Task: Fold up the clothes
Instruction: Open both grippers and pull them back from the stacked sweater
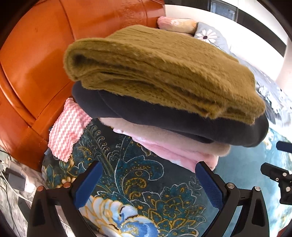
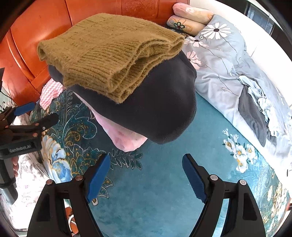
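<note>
Olive-green ribbed knit tops the stack: one folded sweater [image 1: 160,73] lies uppermost on a pile of folded clothes, and everything else is placed here by that pile. Counting down from the top in the left wrist view, there are four layers: the olive sweater, one dark charcoal fleece garment [image 1: 182,116] directly under it, one beige fleece layer [image 1: 182,138], and one pink plush piece [image 1: 175,153] at the bottom. The right wrist view shows only three of them clearly, the beige one being hidden.

Left of the pile, touching its lower edge, lies one pink-and-white zigzag cloth [image 1: 67,129], with the orange wooden headboard [image 1: 36,63] behind both. The pile rests on a teal floral blanket [image 2: 164,182].

In front of the pile, the left gripper [image 1: 148,179] hangs with its two blue-padded fingers spread wide and nothing between them, its right finger just beside the pink piece. The right gripper [image 2: 146,175] is likewise spread and empty, near the pile but apart from it.

Behind and right of the pile sit two rolled floral pillows [image 2: 189,16]. Right of the pile lies one grey daisy-print quilt [image 2: 224,60], with crumpled clothing [image 2: 259,104] on it.
</note>
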`<action>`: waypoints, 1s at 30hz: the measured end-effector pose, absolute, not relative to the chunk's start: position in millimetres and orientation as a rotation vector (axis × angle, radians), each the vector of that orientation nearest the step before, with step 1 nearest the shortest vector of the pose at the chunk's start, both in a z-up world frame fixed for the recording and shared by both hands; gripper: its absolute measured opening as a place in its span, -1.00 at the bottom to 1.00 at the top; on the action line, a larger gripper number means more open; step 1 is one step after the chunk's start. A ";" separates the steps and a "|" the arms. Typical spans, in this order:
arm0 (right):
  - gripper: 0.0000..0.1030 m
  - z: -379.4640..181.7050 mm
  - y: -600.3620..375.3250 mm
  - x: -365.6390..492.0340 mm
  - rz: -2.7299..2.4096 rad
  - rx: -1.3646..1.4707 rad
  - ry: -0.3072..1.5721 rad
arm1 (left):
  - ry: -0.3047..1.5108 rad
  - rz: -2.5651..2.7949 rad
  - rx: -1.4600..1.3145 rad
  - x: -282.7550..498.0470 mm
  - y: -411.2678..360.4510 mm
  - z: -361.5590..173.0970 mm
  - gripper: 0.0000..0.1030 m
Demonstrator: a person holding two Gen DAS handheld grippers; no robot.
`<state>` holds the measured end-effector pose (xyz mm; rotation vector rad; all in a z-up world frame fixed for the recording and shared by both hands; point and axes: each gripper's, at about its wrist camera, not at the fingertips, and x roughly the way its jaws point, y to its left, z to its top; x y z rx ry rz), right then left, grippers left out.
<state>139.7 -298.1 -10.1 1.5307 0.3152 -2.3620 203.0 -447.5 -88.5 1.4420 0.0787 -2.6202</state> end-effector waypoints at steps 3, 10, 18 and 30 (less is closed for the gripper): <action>0.59 -10.8 -300.3 140.8 -2.347 1.527 0.339 | 0.091 -2.629 1.449 201.8 -446.1 -91.8 1.00; 0.59 -13.5 -304.2 142.4 -2.317 1.533 0.378 | 0.099 -2.629 1.459 199.6 -445.0 -95.4 1.00; 0.59 -15.9 -305.4 141.6 -2.293 1.542 0.397 | 0.117 -2.622 1.464 196.4 -448.3 -97.7 1.00; 0.59 -14.6 -304.2 134.5 -2.286 1.542 0.408 | 0.131 -2.633 1.462 186.6 -449.4 -95.9 1.00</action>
